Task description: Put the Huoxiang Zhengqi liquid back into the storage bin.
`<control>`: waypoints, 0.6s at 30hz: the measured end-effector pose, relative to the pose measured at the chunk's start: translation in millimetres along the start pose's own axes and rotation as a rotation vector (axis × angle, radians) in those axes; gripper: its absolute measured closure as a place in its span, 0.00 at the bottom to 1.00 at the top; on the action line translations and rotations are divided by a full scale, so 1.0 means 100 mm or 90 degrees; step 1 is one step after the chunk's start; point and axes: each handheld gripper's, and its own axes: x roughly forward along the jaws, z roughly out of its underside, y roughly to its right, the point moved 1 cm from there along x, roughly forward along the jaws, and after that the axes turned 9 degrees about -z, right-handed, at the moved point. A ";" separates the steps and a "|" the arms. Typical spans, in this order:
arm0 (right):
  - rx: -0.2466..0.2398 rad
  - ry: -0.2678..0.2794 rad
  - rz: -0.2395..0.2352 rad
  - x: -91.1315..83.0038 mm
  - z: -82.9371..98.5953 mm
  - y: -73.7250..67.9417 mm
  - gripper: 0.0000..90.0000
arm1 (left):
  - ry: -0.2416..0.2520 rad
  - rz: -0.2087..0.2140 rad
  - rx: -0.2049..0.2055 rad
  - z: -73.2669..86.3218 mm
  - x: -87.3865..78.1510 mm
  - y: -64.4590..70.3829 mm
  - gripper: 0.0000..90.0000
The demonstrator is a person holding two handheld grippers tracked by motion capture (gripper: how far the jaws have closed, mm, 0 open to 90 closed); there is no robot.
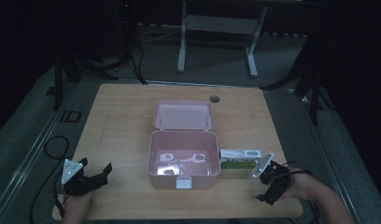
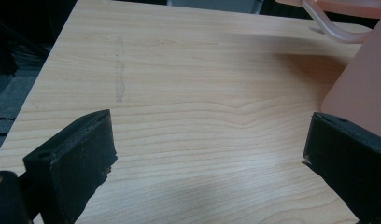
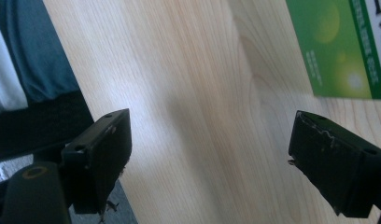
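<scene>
Two grippers sit at the near corners of the wooden surface (image 1: 123,107), both with jaws apart and holding nothing. The left gripper (image 1: 93,175) rests at the near left, close to the near edge, with a broad stretch of bare wood between it and the far left corner; in the left gripper view its jaws frame bare wood, and the pink box's (image 1: 183,161) side wall stands just beyond the right jaw. The right gripper (image 1: 271,179) lies near the near right corner, tilted, the hand (image 1: 300,186) behind it. The open pink box stands mid-surface, its lid (image 1: 184,114) laid back toward the far side. A green and white carton (image 1: 239,158) lies just right of the box, close beside the right gripper. The right gripper view shows the surface's edge beside the left jaw.
</scene>
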 end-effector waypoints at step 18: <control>-0.085 -0.075 0.003 0.02 -0.38 -0.04 0.15 | 0.002 0.001 0.006 -0.01 0.00 0.02 0.03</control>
